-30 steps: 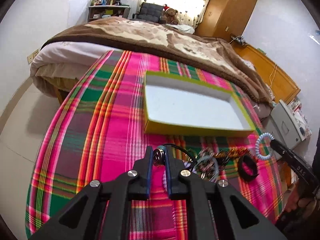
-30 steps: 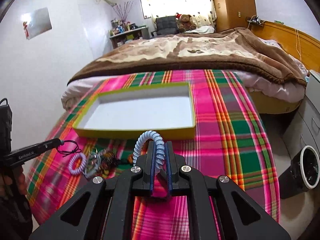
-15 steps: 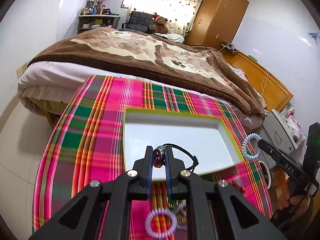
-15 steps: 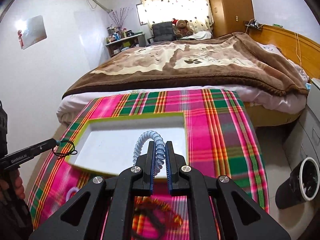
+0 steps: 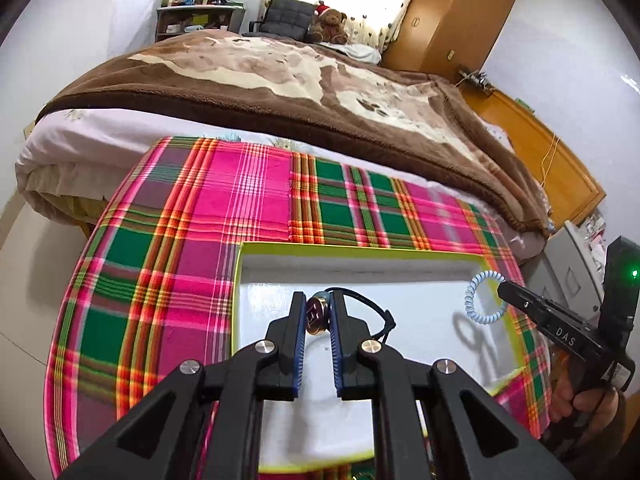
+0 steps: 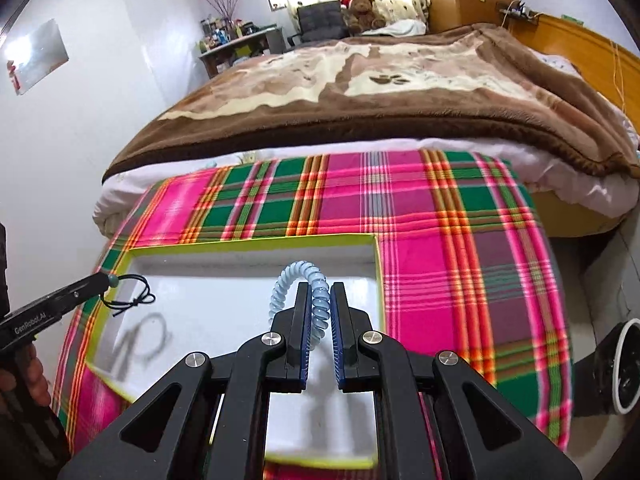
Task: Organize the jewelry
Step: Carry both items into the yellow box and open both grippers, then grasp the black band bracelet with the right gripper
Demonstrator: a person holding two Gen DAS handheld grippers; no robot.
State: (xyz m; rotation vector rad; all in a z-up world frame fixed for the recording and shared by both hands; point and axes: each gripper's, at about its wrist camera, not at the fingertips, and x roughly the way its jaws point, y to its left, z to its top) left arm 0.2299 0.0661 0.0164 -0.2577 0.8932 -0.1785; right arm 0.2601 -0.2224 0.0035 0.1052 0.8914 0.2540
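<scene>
Both grippers advanced over tray (image 5: 240, 280) since prior frame, left gripper (image 5: 317, 317) jaws clamped on pendant cord (image 5: 316, 314) at 6 o'clock, right gripper (image 6: 319, 300) jaws clamped on blue coil band (image 6: 316, 296), tray on plaid cloth (image 5: 180, 240).

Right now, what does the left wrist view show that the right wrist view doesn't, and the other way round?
Only the left wrist view shows the dark bead pinched in the left tool, and the grey cabinet off the bed's edge. Only the right wrist view shows the wall picture and a black bin on the floor. Both show the yellow-rimmed box, the blue coil band in the right tool, the plaid cloth and the teddy bear.
</scene>
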